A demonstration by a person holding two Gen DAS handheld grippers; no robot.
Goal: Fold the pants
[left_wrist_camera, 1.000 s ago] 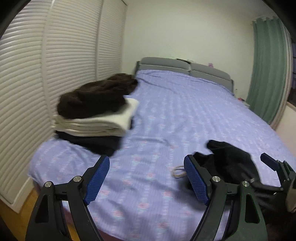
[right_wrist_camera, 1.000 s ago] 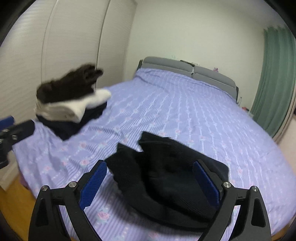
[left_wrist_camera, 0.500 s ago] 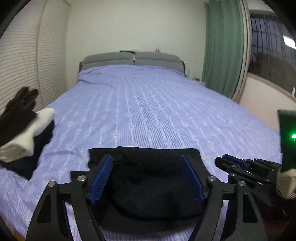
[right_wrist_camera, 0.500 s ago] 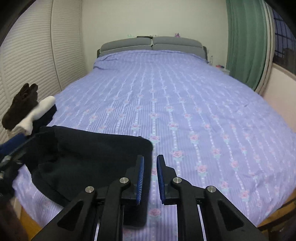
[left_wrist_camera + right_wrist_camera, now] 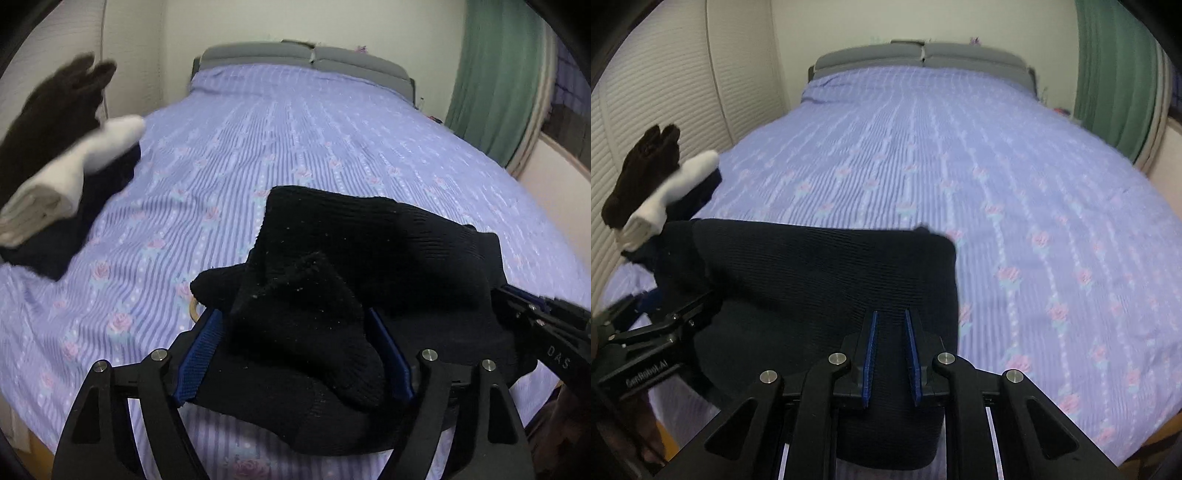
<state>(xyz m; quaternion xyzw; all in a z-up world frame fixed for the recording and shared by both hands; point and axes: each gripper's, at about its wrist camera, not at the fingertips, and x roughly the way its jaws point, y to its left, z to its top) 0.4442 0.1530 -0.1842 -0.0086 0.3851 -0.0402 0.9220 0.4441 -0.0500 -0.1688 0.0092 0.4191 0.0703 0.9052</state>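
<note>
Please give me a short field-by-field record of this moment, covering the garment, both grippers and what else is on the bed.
garment: black pants, bunched at the near end of the bed
surface: bed with lilac floral sheet
left gripper: jaws opening, a bunched fold of the pants between them
right gripper: shut on the near edge of the pants
other items: stack of folded clothes at the bed's left edge, brown on top, white below, dark at the bottom
fold status: not yet folded flat

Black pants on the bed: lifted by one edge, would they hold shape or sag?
The black pants are thick ribbed knit already bunched in soft folds, so they would probably sag. Clamped by the right gripper, the fuzzy fabric likely resists slipping.
</note>
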